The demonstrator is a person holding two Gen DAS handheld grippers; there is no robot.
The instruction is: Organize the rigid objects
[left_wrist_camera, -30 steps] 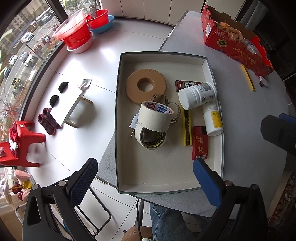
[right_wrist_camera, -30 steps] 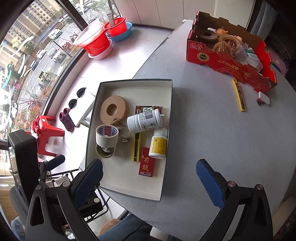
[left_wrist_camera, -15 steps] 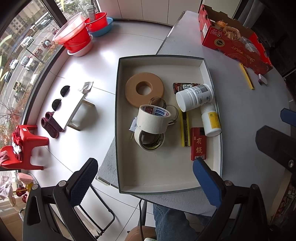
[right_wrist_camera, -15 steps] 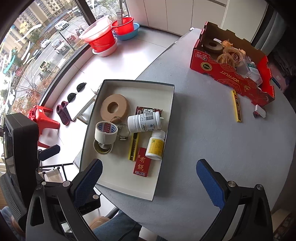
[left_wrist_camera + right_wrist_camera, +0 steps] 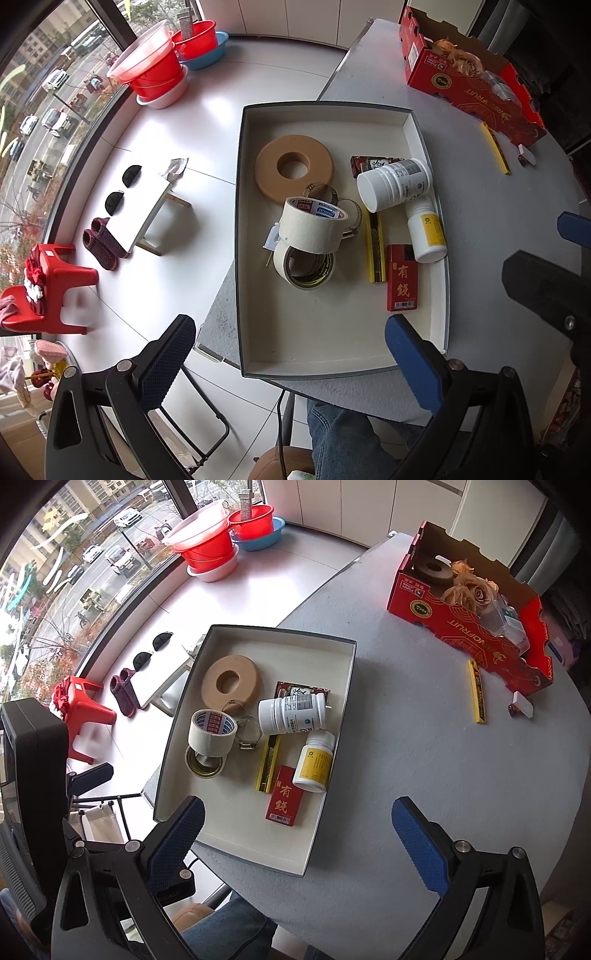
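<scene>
Shallow cream cardboard tray with dark rim is sitting at the edge of the grey bench, holding the clutter. Tan flat ring: stiff, light, awkward lying flat; its outer edge is offering the only grip. Cream masking-tape roll is leaning on a second roll; light, firm, best pinched across the wall. White pill bottle is lying on its side, smooth, likely to roll; take it across the body. Yellow utility knife is lying alone on the bench, well apart from the tray.

Left hand-held gripper is hovering over the tray's near rim, fingers apart, empty. Right hand-held gripper likewise spread, nothing held.
</scene>
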